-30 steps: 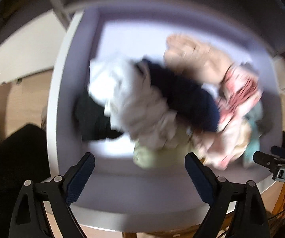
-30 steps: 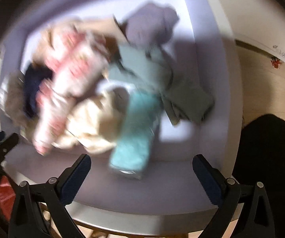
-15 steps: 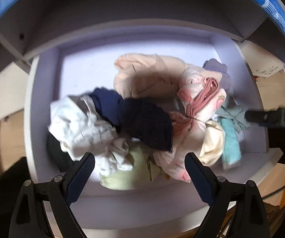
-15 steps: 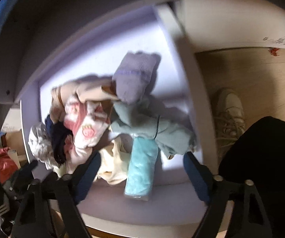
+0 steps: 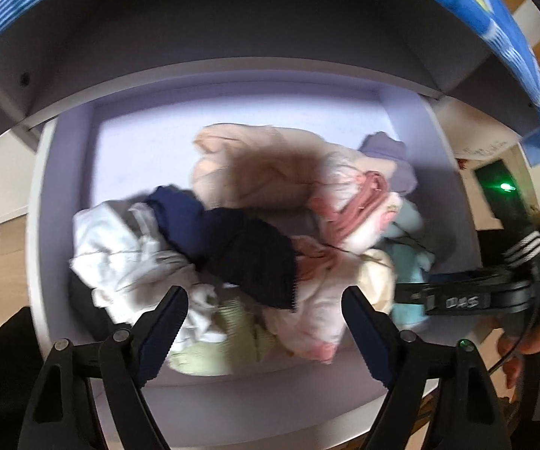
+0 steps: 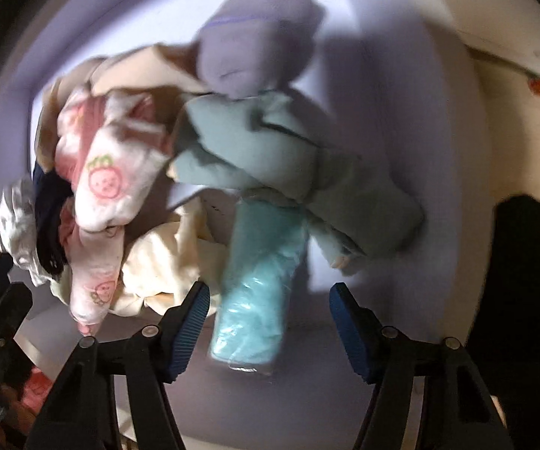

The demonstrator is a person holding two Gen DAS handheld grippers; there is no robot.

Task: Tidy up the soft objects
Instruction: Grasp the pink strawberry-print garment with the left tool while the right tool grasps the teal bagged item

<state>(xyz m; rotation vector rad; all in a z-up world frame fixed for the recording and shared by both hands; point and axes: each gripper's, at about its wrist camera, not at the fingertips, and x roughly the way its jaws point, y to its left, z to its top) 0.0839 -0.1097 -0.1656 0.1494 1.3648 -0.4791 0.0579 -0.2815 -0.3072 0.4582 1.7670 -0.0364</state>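
Right wrist view: right gripper (image 6: pixel 266 328) jaws are closing around the turquoise roll (image 6: pixel 256 292), not yet gripping. Left gripper (image 5: pixel 264 333) jaws, also closing, are hovering empty over the heaped clothes (image 5: pixel 239 232) in the drawer (image 5: pixel 232 405). Sorting is barely starting.

Jumbled soft clothes (image 5: pixel 254 232) in drawer (image 5: pixel 254 405)

a pale lilac shelf (image 5: pixel 232 405) carries a heap of clothes: white garment (image 5: pixel 119 247), navy piece (image 5: pixel 239 251), pink printed piece (image 6: pixel 108 180), teal roll (image 6: pixel 258 292), lilac sock (image 6: pixel 254 41) at the back.
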